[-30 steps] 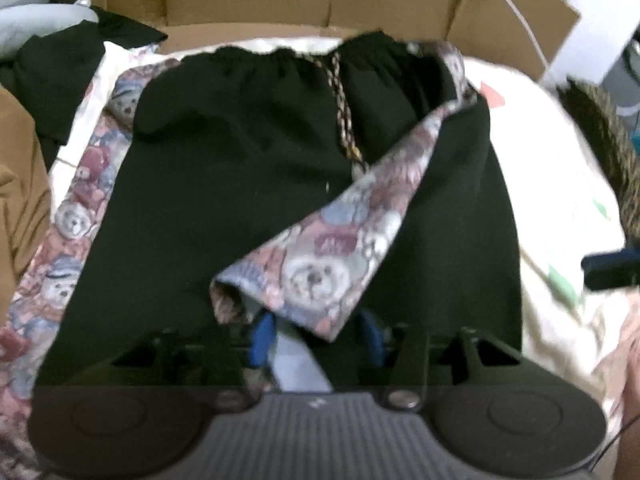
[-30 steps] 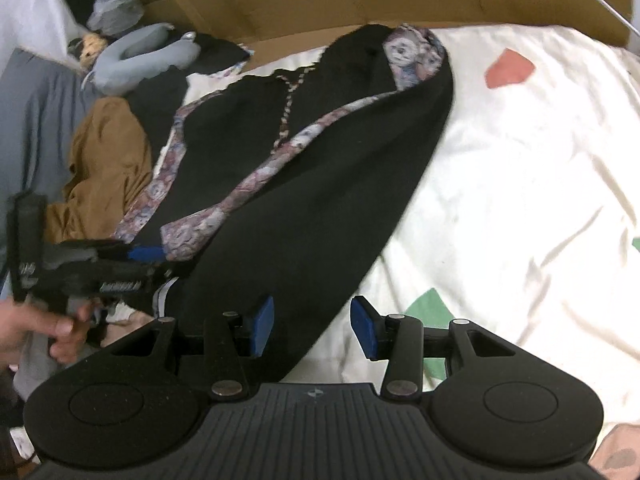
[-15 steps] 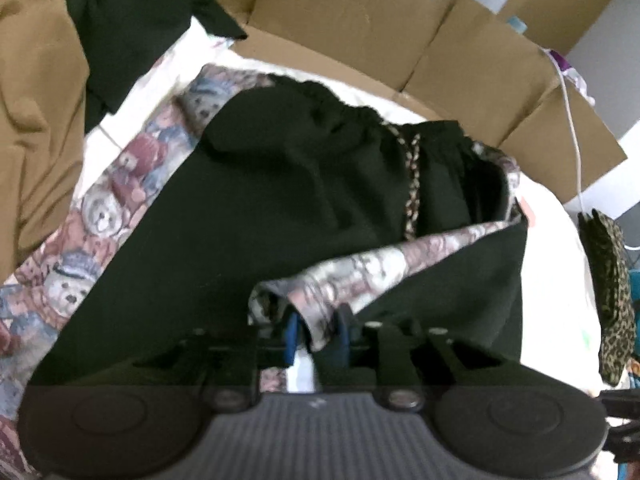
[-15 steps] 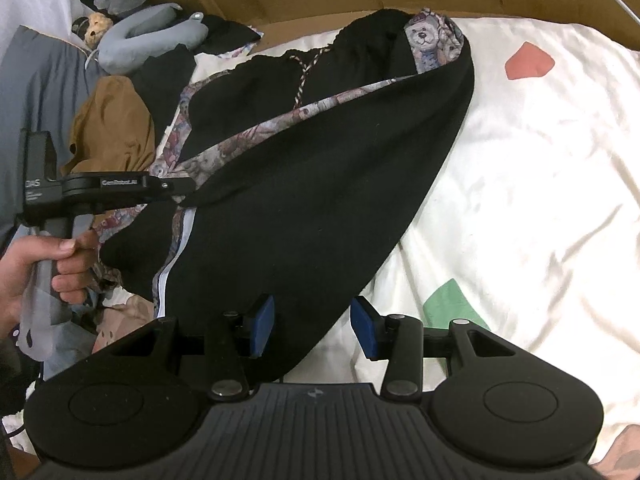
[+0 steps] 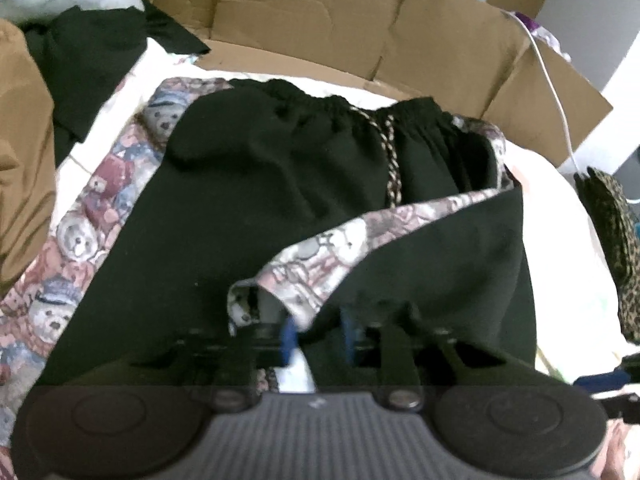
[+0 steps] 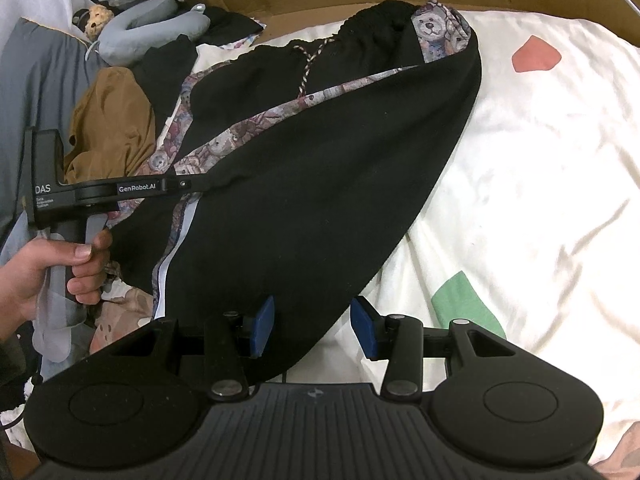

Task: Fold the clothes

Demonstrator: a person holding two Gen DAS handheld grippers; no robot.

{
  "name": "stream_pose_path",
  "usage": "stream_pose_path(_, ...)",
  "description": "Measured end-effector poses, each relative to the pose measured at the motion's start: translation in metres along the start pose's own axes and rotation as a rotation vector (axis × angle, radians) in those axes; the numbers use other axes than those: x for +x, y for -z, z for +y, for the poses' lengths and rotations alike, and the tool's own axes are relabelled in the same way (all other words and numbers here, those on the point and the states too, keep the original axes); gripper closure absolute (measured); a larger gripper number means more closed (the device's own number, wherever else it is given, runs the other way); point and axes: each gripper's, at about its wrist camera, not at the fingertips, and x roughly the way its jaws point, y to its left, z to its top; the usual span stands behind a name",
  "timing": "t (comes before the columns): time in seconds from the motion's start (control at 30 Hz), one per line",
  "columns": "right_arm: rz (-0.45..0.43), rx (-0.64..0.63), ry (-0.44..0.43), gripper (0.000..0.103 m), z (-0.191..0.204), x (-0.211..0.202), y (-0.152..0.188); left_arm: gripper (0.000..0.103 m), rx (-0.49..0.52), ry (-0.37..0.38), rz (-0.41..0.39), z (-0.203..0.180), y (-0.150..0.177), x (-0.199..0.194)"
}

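Two grippers in frame, both at the near end of one pair of black trousers (image 6: pixel 320 184) with teddy-bear print side panels, spread on a cream bedsheet (image 6: pixel 520 168). Left gripper (image 5: pixel 316 338): blue pads close together, the hem of the folded-over trouser leg passing between them; the bear-print strip (image 5: pixel 352 248) rises from the pads and runs diagonally away to the right. Whether the pads actually pinch the fabric or only sit around it cannot be told, since the frame is blurred there. In the right wrist view the left gripper's fingers disappear into the fabric edge, with a hand (image 6: pixel 52 268) wrapped around its grey handle. Right gripper (image 6: pixel 312 330): jaws spread wide, released, with the tip of the black leg lying in the gap and reaching down under the gripper body; neither pad is seen pressing it. Trouser waistband (image 5: pixel 340 108) lies at the far end, straight ahead of the left gripper, with a braided drawcord (image 5: pixel 390 160) hanging down the middle. Left of the left gripper: brown garment (image 5: pixel 20 160) and black garment (image 5: pixel 92 52) in a heap. Beyond the waistband: cardboard box wall (image 5: pixel 320 12). Grey neck pillow (image 6: pixel 140 28) far left ahead of the right gripper.
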Motion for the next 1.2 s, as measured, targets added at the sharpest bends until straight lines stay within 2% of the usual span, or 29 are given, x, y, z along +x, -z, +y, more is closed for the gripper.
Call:
stream_pose_path(0.03,-0.003,0.003,-0.002,0.053,-0.001,-0.001,0.0,0.097,-0.012,0.006,0.006,0.0,0.0,-0.001)
stream_pose_path(0.13,-0.013,0.013,-0.007,0.053,-0.002,-0.004,-0.002,0.098,-0.014,0.006,0.005,-0.006,-0.001,-0.007)
stream_pose_path(0.3,-0.034,0.03,-0.021,0.053,-0.005,-0.01,-0.005,0.099,-0.025,0.059,0.03,-0.019,0.001,-0.022)
stream_pose_path(0.47,-0.065,0.084,-0.055,0.053,-0.012,-0.017,-0.009,0.099,-0.036,0.161,0.057,-0.038,0.006,-0.04)
stream_pose_path(0.67,-0.089,0.163,-0.121,0.053,-0.017,-0.027,-0.017,0.099,0.014,0.28,0.106,-0.074,0.018,-0.05)
stream_pose_path(0.83,-0.102,0.169,-0.167,0.053,-0.012,-0.038,-0.022,0.099,0.05,0.339,0.139,-0.095,0.026,-0.046)
stream_pose_path(1.0,-0.06,0.223,-0.211,0.053,-0.014,-0.032,-0.02,0.099,0.089,0.375,0.136,-0.11,0.028,-0.048)
stream_pose_path(1.2,0.008,0.351,-0.283,0.053,-0.027,-0.015,-0.009,0.099,0.145,0.444,0.153,-0.13,0.036,-0.053)
